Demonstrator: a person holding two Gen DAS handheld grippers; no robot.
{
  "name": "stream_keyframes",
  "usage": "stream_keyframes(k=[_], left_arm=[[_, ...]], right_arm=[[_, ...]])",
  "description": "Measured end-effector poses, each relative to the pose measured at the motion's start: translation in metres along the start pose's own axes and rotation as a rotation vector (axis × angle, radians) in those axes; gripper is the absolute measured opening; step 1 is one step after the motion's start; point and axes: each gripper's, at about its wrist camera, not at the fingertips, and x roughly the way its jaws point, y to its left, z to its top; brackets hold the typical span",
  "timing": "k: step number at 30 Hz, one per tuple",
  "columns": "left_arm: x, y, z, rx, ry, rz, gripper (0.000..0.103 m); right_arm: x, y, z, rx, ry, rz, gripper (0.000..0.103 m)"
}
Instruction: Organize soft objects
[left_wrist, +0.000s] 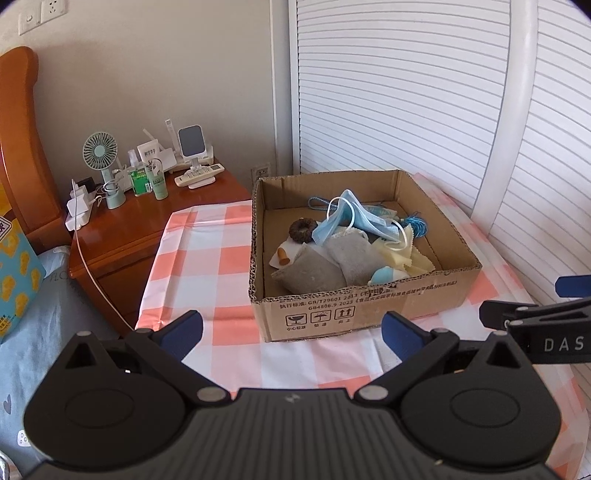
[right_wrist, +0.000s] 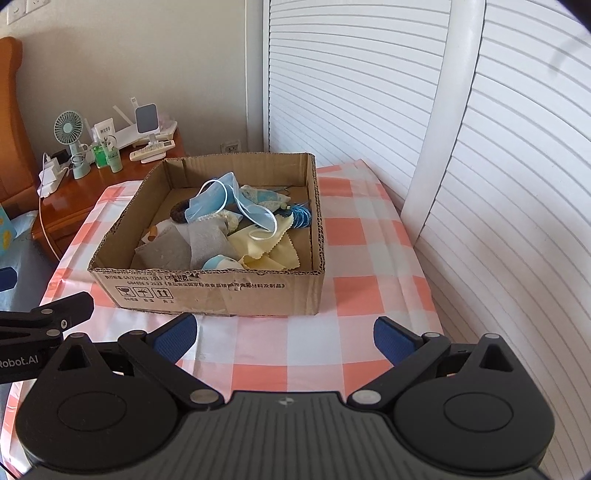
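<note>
Soft objects lie heaped in an open cardboard box (left_wrist: 354, 314) on the bench (left_wrist: 207, 258), which wears a pink-and-white check cloth. Box sits ahead of both claws, clear of them. Left claw (left_wrist: 291, 328) spread wide, nothing between its blue pads; box just beyond its tips, a little right of centre. Right claw (right_wrist: 284, 330) likewise wide apart and empty, box just beyond and left of centre. Each claw shows at the edge of the other's view, side by side. In the box: blue face mask (right_wrist: 218, 199) with white loops on top of the pile; two grey pouches (left_wrist: 325, 269) at the near side; yellow cloths (right_wrist: 273, 247) with pinked edges; dark ring (left_wrist: 303, 229); blue cord coil (right_wrist: 301, 216) near the right wall; small pale-blue round item (right_wrist: 221, 263) against the front wall. A wooden nightstand (left_wrist: 122, 236) with a small fan (left_wrist: 100, 153) stands left of the bench.
</note>
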Motion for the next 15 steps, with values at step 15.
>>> stream_keyframes(k=[15], left_arm=[[-0.0063,-0.0045,0.0001,0.006,-0.010,-0.001,0.102]], right_arm=[[-0.0091,-0.0033,-0.0023,0.007,-0.025,0.004,0.103]])
